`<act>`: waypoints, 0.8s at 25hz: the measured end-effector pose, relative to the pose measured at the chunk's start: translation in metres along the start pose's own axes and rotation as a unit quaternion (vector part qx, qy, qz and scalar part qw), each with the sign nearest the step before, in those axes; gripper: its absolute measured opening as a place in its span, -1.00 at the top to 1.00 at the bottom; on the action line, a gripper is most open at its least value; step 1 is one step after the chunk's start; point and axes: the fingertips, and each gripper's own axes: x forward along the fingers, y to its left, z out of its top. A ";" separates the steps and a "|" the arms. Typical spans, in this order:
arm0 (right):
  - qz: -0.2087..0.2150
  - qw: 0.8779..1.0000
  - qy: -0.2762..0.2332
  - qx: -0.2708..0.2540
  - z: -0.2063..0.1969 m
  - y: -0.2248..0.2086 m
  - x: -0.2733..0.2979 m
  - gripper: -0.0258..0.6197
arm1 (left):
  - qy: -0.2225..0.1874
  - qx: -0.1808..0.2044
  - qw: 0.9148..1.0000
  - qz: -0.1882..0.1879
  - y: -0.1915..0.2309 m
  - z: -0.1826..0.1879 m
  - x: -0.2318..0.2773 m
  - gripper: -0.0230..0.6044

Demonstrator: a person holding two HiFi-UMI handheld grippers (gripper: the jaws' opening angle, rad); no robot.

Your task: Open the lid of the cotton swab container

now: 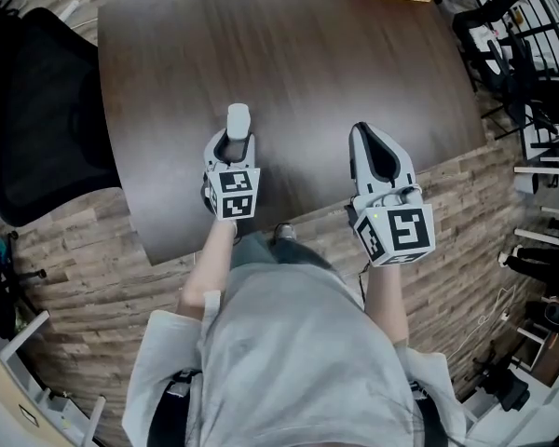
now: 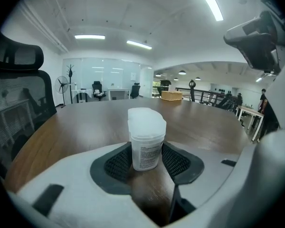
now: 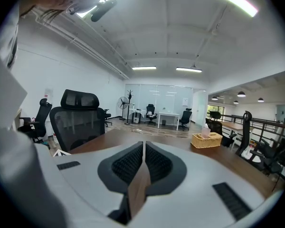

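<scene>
1 cotton swab container (image 2: 146,139) stands upright on the table (image 2: 76,127), lid (image 2: 145,118) down, clamped low on its body by the pads (image 2: 116,163) of the left gripper (image 2: 146,159). That low hold should stay firm and clear of the lid, while the right gripper (image 3: 143,151), jaws pressed together and empty, probably best lifts the lid's edge from below.

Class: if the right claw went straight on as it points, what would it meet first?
Probably the bare tabletop, as the right claw tips slightly down; the wicker basket sits off-line, rightward.
</scene>
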 end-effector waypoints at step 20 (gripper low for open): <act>0.072 0.997 -0.023 -0.008 0.021 0.009 0.000 0.86 | -0.079 0.018 0.990 -0.118 -0.020 0.090 -0.063 0.32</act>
